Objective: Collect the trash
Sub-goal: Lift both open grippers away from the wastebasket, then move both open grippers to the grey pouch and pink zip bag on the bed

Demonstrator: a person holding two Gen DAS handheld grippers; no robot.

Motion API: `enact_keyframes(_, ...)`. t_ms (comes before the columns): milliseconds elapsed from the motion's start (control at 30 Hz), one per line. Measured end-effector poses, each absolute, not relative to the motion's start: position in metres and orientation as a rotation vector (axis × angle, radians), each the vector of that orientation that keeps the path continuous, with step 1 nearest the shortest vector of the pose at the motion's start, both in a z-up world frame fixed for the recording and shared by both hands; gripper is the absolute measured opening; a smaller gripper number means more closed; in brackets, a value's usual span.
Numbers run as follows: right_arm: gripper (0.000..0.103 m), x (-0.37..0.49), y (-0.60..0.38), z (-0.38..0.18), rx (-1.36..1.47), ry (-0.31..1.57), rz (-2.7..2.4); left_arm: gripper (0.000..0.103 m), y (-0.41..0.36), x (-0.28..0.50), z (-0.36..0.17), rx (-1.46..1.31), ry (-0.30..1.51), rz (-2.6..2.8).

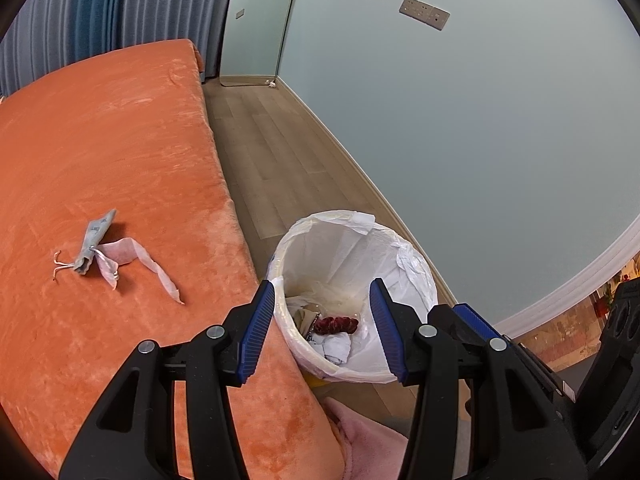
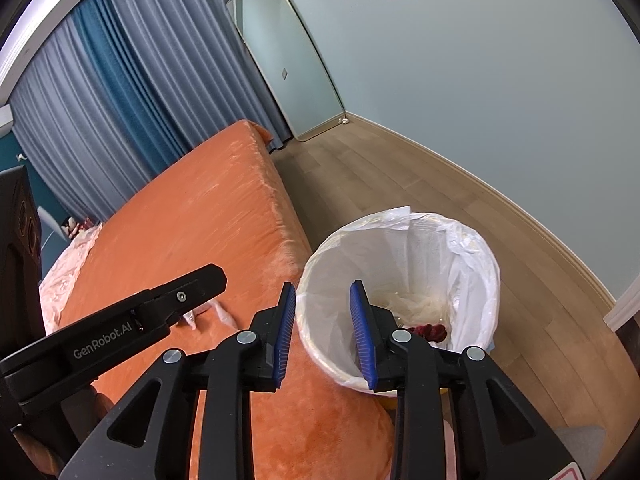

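Both hand-held grippers, left (image 1: 322, 330) and right (image 2: 323, 330), hang parted and empty above the lined bin (image 1: 416, 276).

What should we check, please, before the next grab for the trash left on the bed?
1. Left gripper empty, fingers apart: ok.
2. Right gripper empty, fingers apart: ok.
3. Trash bin upright beside the bed, liner open: ok.
4. Grey pouch and white strip on the bed, in plain sight: ok.
5. Room left in the bin: ok, trash only at the bottom.
6. Other trash out of frame: cannot tell.
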State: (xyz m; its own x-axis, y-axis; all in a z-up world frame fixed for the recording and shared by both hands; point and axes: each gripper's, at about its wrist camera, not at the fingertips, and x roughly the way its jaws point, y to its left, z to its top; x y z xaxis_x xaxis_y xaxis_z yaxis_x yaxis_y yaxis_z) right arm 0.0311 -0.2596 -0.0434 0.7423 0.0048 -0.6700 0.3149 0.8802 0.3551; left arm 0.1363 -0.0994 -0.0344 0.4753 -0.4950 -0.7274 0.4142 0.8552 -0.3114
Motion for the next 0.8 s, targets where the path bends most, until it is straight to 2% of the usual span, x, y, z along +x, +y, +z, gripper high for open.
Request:
enact_keyframes(400,0.029,0.055,-0.222,-0.051,0.423,0.761,-0.135,0.052,-0.050,0.151,-0.047,-0.158,0.941,-0.490)
enact_keyframes(800,0.030,0.101,-0.170,-0.070,0.363,0.823,-0.058,0.055,0.032,0.189,-0.075,-0.210,0.973,-0.349)
